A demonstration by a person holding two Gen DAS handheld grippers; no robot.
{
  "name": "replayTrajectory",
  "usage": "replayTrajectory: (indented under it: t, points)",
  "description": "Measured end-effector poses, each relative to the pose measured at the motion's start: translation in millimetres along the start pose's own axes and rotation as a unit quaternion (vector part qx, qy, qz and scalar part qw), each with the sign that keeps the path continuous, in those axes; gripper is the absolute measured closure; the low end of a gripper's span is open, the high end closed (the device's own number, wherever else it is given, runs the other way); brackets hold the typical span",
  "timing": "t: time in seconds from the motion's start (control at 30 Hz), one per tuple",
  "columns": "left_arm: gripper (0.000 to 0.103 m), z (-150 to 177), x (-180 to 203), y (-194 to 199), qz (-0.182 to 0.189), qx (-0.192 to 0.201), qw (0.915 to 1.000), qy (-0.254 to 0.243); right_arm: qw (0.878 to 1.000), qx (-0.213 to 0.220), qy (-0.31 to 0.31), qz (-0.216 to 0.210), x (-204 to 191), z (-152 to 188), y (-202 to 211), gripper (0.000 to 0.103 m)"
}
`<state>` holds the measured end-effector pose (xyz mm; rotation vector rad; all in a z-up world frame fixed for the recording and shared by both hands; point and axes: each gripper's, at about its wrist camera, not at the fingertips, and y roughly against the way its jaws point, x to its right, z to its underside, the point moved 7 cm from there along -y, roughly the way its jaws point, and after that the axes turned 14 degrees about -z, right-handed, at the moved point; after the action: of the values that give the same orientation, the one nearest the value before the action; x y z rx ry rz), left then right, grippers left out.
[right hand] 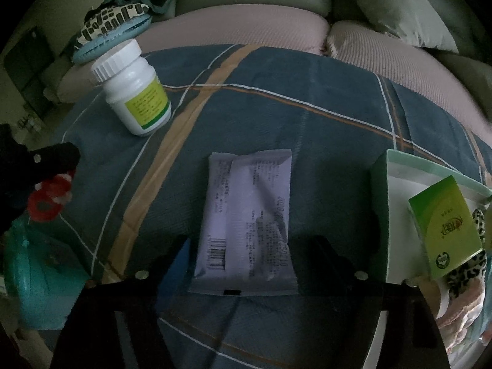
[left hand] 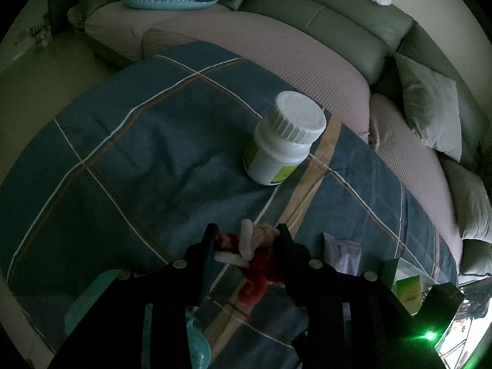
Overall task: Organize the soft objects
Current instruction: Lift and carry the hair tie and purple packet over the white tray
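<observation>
**Left claw grips red toy, right claw straddles sachet**

Left gripper is narrowed onto a red and white plush toy; both pads press its sides, so it is held. In the left wrist view the toy sits low over the plaid blanket, near the bottom centre; whether it rests on the cloth or is just lifted I cannot tell. The grip looks mid-body, likely so the floppy limbs hang free rather than slip out.

Right gripper is part open, with its jaws either side of the near end of a pale lilac sachet lying flat, label side up, in the middle of the blanket. The pads do not look to be pressing it yet, so not held. Straddling the short width makes sense: a flat pack is easiest to pinch across its narrow side.

To the right of the sachet stands a light green bin with a green box and leopard-print fabric inside, probably the sorting spot. At far left a white pill bottle stands upright, well apart from both claws. A teal container sits at the near left, just below the toy. The sofa runs behind the blanket.

Judgement: next step is closing on the sachet; a thin pack may slide or crumple.
</observation>
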<state>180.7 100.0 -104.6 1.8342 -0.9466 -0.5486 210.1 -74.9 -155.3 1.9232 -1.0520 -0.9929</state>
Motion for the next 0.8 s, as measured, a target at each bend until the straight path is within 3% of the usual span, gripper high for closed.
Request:
replayTrajectory:
  t: [0.07, 0.43, 0.8]
  points:
    - [0.064, 0, 1, 0, 0.0, 0.0, 1.0, -0.001, 1.0, 0.003, 0.0, 0.004, 1, 1, 3, 0.041]
    - [0.064, 2, 2, 2, 0.007, 0.001, 1.0, 0.0, 1.0, 0.014, 0.002, -0.004, 0, 0, 18, 0.042]
    - [0.064, -2, 5, 37, 0.042, 0.033, 0.9986, 0.0, 0.994, 0.109, -0.005, -0.011, -4, -13, 100, 0.042]
